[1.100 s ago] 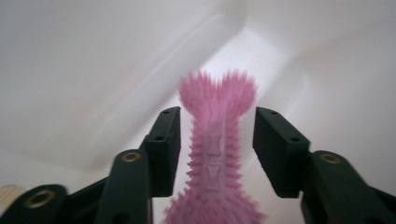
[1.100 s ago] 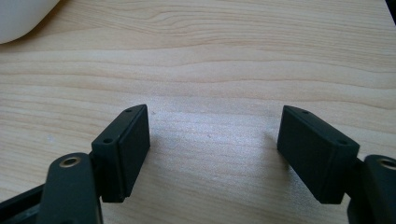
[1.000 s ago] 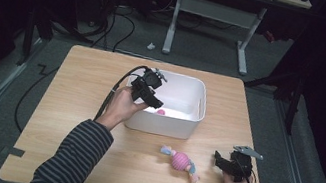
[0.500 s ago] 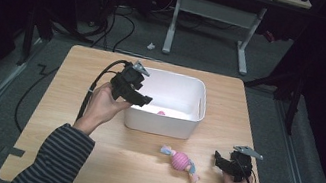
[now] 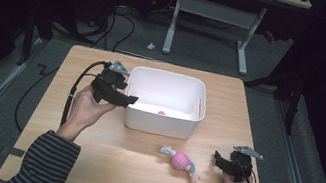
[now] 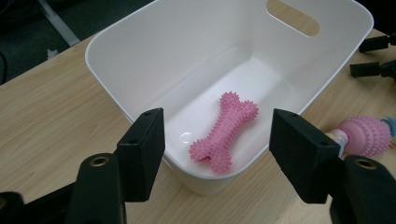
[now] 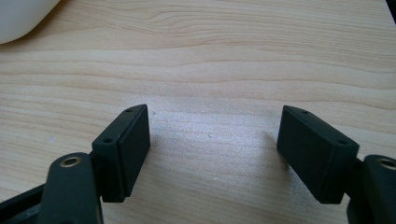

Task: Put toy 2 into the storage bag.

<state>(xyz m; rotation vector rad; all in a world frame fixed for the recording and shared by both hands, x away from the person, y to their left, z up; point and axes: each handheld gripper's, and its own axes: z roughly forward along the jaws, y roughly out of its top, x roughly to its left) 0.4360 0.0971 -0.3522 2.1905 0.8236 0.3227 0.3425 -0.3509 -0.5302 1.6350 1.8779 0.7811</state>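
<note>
A pink spiked bone toy (image 6: 224, 132) lies on the floor of the white bin (image 6: 140, 42), and it peeks over the bin's near wall as a pink spot (image 5: 161, 113). My left gripper (image 5: 129, 100) hangs at the left rim of the bin (image 5: 160, 124); its jaws have just been opening and hold nothing (image 6: 217, 156). A pink ribbed ball toy with pastel ends (image 5: 181, 161) lies on the table in front of the bin, and shows again (image 6: 366, 135) past the bin's corner. My right gripper (image 5: 216, 160) rests open on the wood to its right, nothing between its jaws (image 7: 212, 149).
The wooden table (image 5: 88, 159) has bare wood to the left of the bin and along its front edge. A white desk frame (image 5: 212, 14) and cables (image 5: 122, 23) lie on the floor beyond the far edge.
My left gripper has drawn back from over the bin to its left rim, and its jaws stand wider. The right gripper and the ball toy have stayed in place.
</note>
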